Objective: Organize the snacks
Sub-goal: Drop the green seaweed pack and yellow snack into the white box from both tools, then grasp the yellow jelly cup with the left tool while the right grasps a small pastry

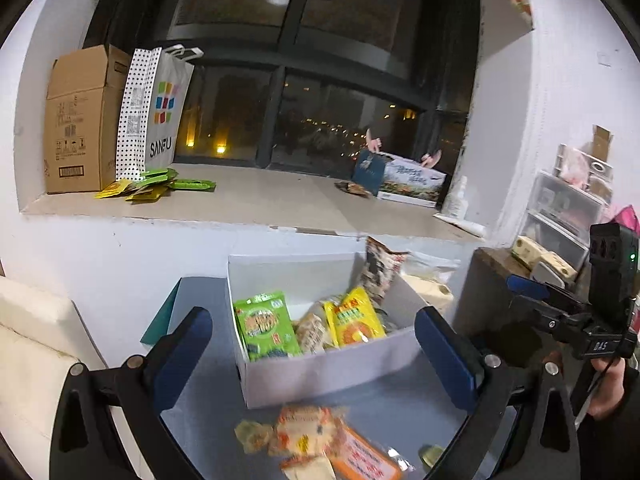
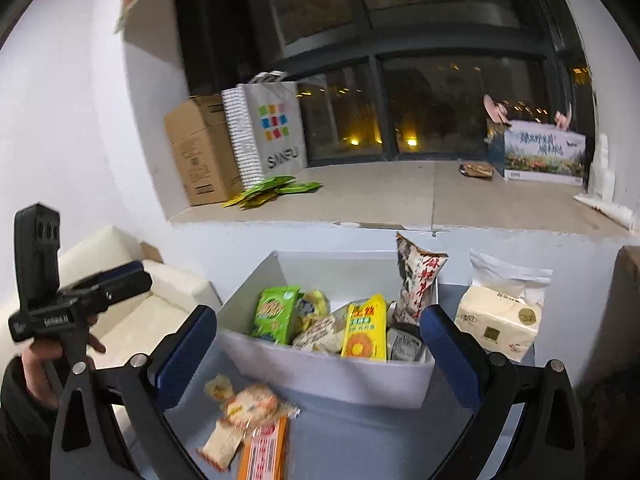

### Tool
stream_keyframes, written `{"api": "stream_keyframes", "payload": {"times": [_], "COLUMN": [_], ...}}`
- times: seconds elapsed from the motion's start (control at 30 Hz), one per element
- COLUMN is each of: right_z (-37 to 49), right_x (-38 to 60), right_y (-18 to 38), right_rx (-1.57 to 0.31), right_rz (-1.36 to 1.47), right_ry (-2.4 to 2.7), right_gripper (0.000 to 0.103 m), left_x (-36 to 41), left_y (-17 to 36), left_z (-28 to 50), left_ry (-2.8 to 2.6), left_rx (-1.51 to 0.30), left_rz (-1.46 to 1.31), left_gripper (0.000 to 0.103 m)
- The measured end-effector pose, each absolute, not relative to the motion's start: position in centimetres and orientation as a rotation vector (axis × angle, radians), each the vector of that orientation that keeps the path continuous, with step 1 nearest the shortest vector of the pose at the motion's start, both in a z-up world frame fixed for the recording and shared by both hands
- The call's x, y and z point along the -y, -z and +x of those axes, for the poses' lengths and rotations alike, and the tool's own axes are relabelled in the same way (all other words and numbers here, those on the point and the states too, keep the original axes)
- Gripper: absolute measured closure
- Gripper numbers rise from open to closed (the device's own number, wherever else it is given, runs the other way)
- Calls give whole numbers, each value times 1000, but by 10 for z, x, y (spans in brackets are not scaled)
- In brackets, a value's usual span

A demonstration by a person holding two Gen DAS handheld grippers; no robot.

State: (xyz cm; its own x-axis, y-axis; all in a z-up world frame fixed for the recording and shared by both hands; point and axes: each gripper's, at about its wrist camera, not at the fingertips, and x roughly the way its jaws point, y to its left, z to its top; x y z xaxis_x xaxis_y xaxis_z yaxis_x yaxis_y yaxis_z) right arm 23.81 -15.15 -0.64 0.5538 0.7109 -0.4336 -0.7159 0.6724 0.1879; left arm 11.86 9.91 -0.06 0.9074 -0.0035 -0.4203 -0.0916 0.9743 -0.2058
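Two grippers, the left gripper [image 1: 314,354] and right gripper [image 2: 320,354], are hovering with jaws spread wide and empty, near a white box [image 2: 328,376] of snacks; loose snack packets [image 2: 244,416] are lying just before it.

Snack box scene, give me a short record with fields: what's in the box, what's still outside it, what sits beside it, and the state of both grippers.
box: white box, open top, on a grey table
inside box: green packet, yellow packet, pale wrapped snacks, one tall patterned bag standing at the far right corner
outside box: loose snacks on the table in front of the box, including an orange packet
beside box: tissue pack, to its right
left gripper: open, nothing between the fingers
right gripper: open, nothing between the fingers
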Motion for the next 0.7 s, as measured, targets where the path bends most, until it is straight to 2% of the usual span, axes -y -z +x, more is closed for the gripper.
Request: {"api": "stream_keyframes", "payload": {"times": [0.23,0.53,0.7], "right_z": [179,126,118], "right_x": [190,231,217], "right_y": [32,118,146], "right_rx": [-488,-639,-690], "right_rz": [-40,-33,-159], "right_ry": [-853,-781,-754], "right_gripper": [0,0,0], "left_x": [-74,-52,-48], "left_y": [27,64,65], "left_z": [57,21,18], "left_ry": [-32,-33,-63], "left_rx": [-433,-465,-488], "left_rz": [-242,-253,-223], "left_gripper": [0,0,0]}}
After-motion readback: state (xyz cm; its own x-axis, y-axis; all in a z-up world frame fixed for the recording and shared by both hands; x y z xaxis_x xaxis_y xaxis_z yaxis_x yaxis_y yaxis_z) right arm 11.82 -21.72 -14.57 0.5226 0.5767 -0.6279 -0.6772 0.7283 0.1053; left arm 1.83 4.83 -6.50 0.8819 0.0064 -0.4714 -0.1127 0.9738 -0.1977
